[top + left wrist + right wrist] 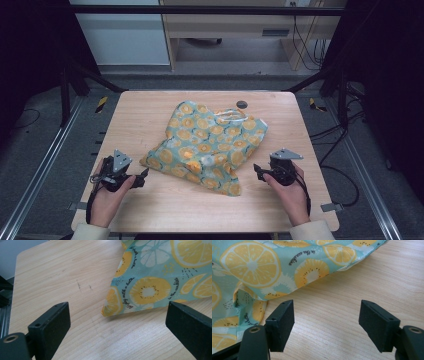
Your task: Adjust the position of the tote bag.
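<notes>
Bag [207, 145] lies flat-ish and crumpled at table [150, 210] centre. Its long axis runs diagonal, from near-left corner up to far-right, where the handle loop [231, 116] sits just short of a dark round spot [242, 104] on the tabletop.

L gripper [145, 176] is just left of bag's near-left corner. Jaws wide, nothing between them. Left gripper view: bag corner [107, 312] lies ahead, between the jaw lines, pointing at the tool, not yet inside the gap. Bare wood separates them.

R gripper [257, 171] is right of bag's near-right edge. Jaws apart, also empty. Right gripper view: bag hem [287, 293] lies ahead and to that view's left, close by the left jaw, apart from it as far as can be told.

Nearer hand: L, judged by the corner presenting squarely to it. R faces a curved edge, less clean to pinch.

Edges and room: bag sits well inside all table edges. Open wood lies near side of bag, and wide strips left and right of it. Far side has less room. Judgement: both tools can slide inward along the wood unobstructed; cloth lies low, so jaws must go in flat to the wood to catch the hem.
</notes>
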